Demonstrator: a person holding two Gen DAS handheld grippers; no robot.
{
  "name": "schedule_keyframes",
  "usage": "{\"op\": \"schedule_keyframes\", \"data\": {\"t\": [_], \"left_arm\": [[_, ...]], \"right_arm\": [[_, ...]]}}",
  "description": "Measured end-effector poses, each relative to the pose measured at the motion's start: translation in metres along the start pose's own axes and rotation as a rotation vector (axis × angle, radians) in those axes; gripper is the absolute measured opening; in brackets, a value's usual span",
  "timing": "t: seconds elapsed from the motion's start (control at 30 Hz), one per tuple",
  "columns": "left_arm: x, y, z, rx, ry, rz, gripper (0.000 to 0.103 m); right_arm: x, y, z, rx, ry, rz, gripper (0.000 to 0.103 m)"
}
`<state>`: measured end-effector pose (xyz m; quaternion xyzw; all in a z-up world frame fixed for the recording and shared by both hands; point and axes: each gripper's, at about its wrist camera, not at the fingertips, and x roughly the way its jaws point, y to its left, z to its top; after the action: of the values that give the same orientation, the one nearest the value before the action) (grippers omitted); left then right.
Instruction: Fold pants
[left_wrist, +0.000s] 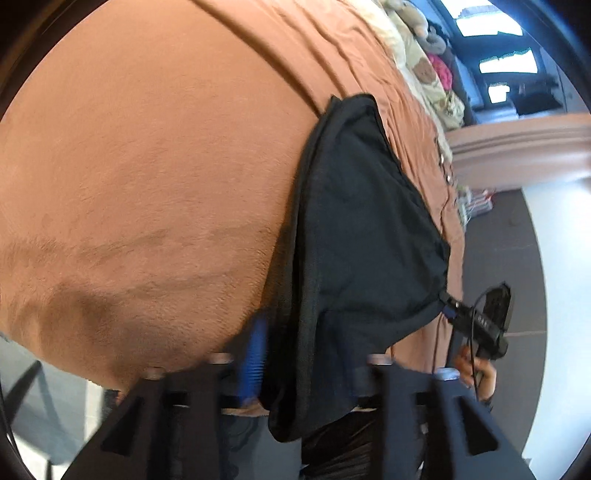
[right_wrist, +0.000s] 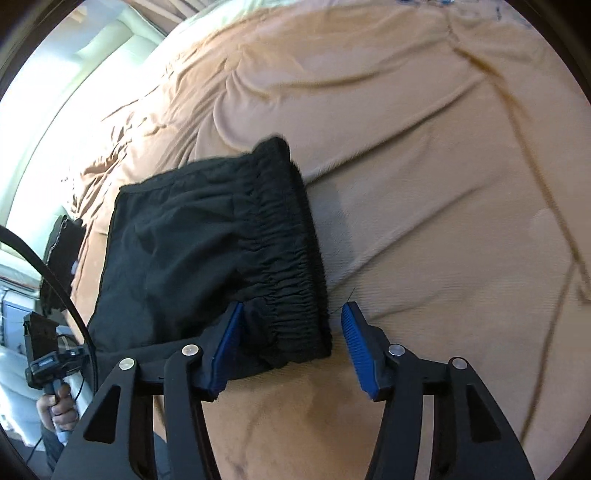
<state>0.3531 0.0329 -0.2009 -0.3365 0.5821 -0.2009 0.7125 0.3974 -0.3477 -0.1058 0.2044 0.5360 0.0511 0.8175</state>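
Black pants (right_wrist: 207, 258), folded into a thick bundle, are lying on a bed covered by a rust-brown plush blanket (right_wrist: 424, 147), close to the blanket's near edge. From the right wrist view, the right gripper (right_wrist: 291, 310) is pointing steeply down at the bundle, its jaws standing apart; the gathered elastic waistband (right_wrist: 291, 266) is sitting between the two blue ribbed pads (right_wrist: 360, 347), with the left-hand pad lying against the cloth and the right-hand pad clear of it, so nothing is being squeezed. At the far left of that view the person's left hand (right_wrist: 59, 406) is gripping the handle of the other tool. From the left wrist view, the left gripper (left_wrist: 306, 354) is also angling down over the other end of the same bundle (left_wrist: 362, 229); a loose fold of black fabric is draping between its fingers and hiding much of them (only one blue pad (left_wrist: 255, 354) is showing), and the jaws are parted rather than pinching. To the right in this view, the right gripper (left_wrist: 448, 306) is meeting the far corner of the bundle, with the person's right hand (left_wrist: 476, 373) below it. Pale patterned bedding (left_wrist: 424, 70) is lying bunched at the far end of the bed
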Motion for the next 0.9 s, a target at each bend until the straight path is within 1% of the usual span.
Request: {"op": "schedule_keyframes", "data": {"t": [0.13,0.17,0.27,0.37,0.4,0.5,0.6,0.73,0.77,0.8,0.83,0.9], "left_arm": [[0.0,0.007,0.002,-0.025,-0.02,-0.057,0.054],[0.001,0.008,0.002,-0.035,-0.026,-0.07,0.054],[0.003,0.012,-0.004,-0.056,-0.039,-0.1,0.054],[0.005,0.016,-0.007,-0.077,-0.059,-0.127,0.054],[0.006,0.016,-0.007,-0.078,-0.062,-0.133,0.054],[0.01,0.018,-0.004,-0.062,-0.065,-0.148,0.054],[0.009,0.019,0.0,-0.06,-0.084,-0.158,0.054],[0.009,0.019,-0.001,-0.056,-0.1,-0.154,0.054],[0.008,0.018,-0.001,-0.054,-0.102,-0.154,0.054],[0.008,0.017,-0.003,-0.053,-0.104,-0.157,0.054],[0.007,0.018,-0.006,-0.051,-0.102,-0.16,0.054],[0.006,0.018,-0.013,-0.056,-0.096,-0.169,0.054]], "right_arm": [[-0.018,0.025,-0.006,-0.035,-0.089,-0.04,0.053],[-0.025,0.023,-0.008,-0.042,-0.099,-0.039,0.053],[-0.038,0.043,-0.022,-0.078,-0.138,-0.031,0.053],[-0.039,0.063,-0.033,-0.116,-0.171,0.009,0.053],[-0.042,0.063,-0.037,-0.128,-0.174,0.015,0.053],[-0.027,0.088,-0.045,-0.188,-0.165,0.037,0.053],[-0.005,0.107,-0.051,-0.207,-0.143,0.052,0.053],[0.013,0.119,-0.053,-0.225,-0.108,0.079,0.053],[0.021,0.124,-0.054,-0.232,-0.096,0.083,0.052],[0.03,0.131,-0.057,-0.243,-0.081,0.088,0.047],[0.036,0.137,-0.058,-0.255,-0.062,0.09,0.045],[0.044,0.143,-0.059,-0.285,-0.039,0.084,0.044]]}}
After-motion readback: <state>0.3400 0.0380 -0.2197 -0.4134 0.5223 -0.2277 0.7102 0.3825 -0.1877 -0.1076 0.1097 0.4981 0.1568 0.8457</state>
